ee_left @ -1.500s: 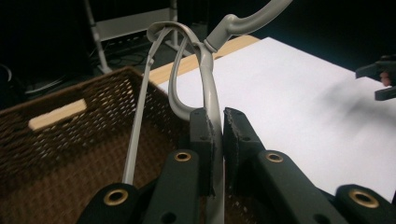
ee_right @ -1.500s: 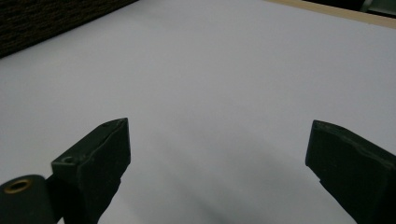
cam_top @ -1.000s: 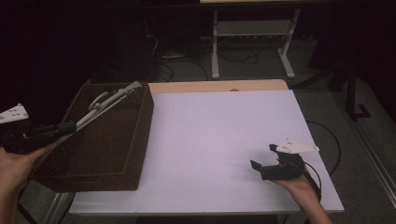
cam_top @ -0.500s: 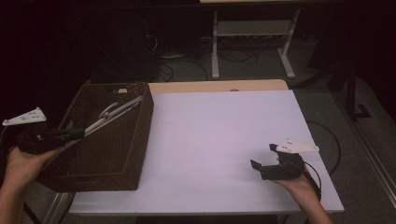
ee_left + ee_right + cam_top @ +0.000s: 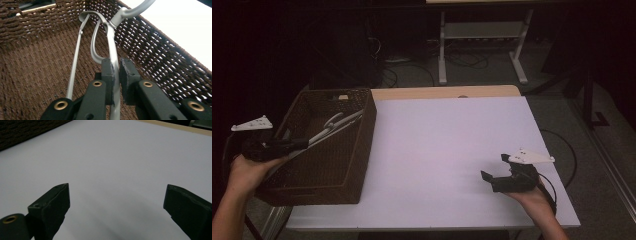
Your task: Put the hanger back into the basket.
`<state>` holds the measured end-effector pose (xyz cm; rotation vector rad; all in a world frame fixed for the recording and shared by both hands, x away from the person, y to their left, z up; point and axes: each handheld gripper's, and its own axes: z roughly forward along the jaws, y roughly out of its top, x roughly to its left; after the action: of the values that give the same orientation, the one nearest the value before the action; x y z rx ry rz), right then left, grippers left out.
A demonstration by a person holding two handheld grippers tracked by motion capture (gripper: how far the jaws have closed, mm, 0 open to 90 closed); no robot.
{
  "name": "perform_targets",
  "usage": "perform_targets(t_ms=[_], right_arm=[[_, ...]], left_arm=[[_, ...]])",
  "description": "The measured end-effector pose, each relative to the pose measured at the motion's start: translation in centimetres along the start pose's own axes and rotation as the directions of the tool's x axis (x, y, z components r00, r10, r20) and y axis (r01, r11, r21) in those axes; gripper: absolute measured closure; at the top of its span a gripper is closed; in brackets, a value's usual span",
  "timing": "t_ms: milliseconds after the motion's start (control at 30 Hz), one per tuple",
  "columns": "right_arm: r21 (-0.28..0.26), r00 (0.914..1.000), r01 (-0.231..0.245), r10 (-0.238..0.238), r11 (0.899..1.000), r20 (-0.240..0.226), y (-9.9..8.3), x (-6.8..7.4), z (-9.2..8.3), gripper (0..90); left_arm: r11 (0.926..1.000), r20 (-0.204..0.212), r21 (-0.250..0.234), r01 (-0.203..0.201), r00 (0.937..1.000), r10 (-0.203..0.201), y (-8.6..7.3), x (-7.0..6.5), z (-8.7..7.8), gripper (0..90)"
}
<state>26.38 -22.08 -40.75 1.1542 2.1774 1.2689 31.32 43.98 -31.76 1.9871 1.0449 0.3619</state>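
Holding a pair of metal tongs [image 5: 112,50] by one arm, the left gripper [image 5: 304,142] has its jaws pinched together on that flat silver arm; the left gripper view shows the pads [image 5: 108,75] pressed to either side of it. Log of jaws: they have just eased open a touch, yet the arm is between them and gripped. The tongs themselves hang unsqueezed, their two arms spread apart and joined at the curved far end, with nothing between their tips. They lie inside the brown wicker basket [image 5: 357,165] at the left of the table [image 5: 447,145], slanting from the gripper up toward the basket's far right corner, the looped end resting close to the right wall. Whether the tongs touch the basket floor, I cannot tell.

Right gripper [image 5: 494,172] sits at the near right of the table, held low over the white surface, jaws wide apart with only bare tabletop between them. The right hand [image 5: 532,197] holds it from behind.
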Motion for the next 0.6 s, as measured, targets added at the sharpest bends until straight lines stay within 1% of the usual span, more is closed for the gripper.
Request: perform_targets(t_ms=[33,67,100,200,233,300,333,467,533,600], right_arm=[[0.0,1.0,-0.002,0.002,1.0,0.001,0.0,0.0,0.0,6.3],[0.0,1.0,-0.004,0.004,1.0,0.001,0.0,0.0,0.0,6.3],[0.0,1.0,-0.004,0.004,1.0,0.001,0.0,0.0,0.0,6.3],[-0.002,1.0,-0.001,0.001,1.0,0.001,0.0,0.0,0.0,6.3],[-0.003,1.0,0.002,-0.002,1.0,0.001,0.0,0.0,0.0,6.3],[-0.003,1.0,0.002,-0.002,1.0,0.0,0.0,0.0,0.0,6.3],[-0.005,1.0,-0.002,0.002,1.0,0.0,0.0,0.0,0.0,6.3],[-0.008,1.0,-0.003,0.003,1.0,0.003,0.1,0.0,-0.1,6.3],[-0.01,1.0,0.003,-0.003,1.0,0.004,0.1,0.0,-0.1,6.3],[-0.013,1.0,0.002,-0.002,1.0,0.003,0.2,0.0,-0.1,6.3]], left_arm=[[1.0,-0.007,0.001,0.005,1.0,-0.005,0.0,0.1,0.0,75.8],[1.0,-0.01,-0.003,0.008,0.9999,-0.008,0.0,0.1,-0.1,66.7],[1.0,-0.013,-0.003,0.008,0.9999,-0.008,-0.1,0.1,-0.1,66.7],[0.9999,-0.011,-0.005,0.013,0.9999,-0.013,-0.1,0.1,-0.1,61.3],[0.9999,-0.01,-0.01,0.013,0.9999,-0.013,-0.1,0.1,-0.1,56.1],[0.9995,0.003,-0.024,0.021,0.9998,-0.021,0.1,-0.1,-0.2,54.6],[0.9994,0.004,-0.028,0.017,0.9998,-0.017,0.2,-0.2,-0.2,53.1],[0.9981,0.012,-0.059,0.017,0.9998,-0.017,0.6,-0.7,-0.2,42.8],[0.9966,0.027,-0.08,0.022,0.9995,-0.02,0.9,-1.1,-0.1,35.6],[0.9948,0.027,-0.1,0.019,0.9995,-0.016,1.2,-1.4,0.0,29.9]])
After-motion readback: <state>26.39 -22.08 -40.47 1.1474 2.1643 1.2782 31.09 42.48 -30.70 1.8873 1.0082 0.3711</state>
